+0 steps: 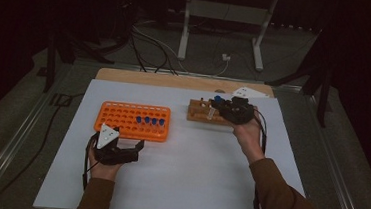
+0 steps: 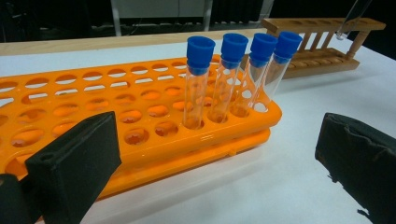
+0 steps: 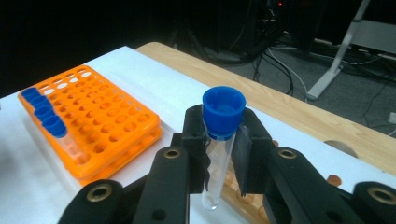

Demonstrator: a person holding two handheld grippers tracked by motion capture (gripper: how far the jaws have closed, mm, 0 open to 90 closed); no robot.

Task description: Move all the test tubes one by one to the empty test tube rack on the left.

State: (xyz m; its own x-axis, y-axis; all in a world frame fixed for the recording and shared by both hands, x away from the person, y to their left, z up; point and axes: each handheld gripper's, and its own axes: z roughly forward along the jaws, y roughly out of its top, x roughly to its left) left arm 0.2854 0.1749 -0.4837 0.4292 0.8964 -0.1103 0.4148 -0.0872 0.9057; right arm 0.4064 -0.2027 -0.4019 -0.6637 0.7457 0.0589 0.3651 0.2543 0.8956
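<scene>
Four blue-capped tubes are stood in the orange rack on the white bench. A blue-capped test tube is squeezed by the right gripper above the wooden rack. The left gripper is held wide open, empty, beside the orange rack.

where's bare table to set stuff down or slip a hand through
Free: the white table top between both forearms, and the strip between the orange plastic tube rack and the wooden tube rack. Crowded: around the wooden rack, where the right gripper grips a blue-capped clear tube.
</scene>
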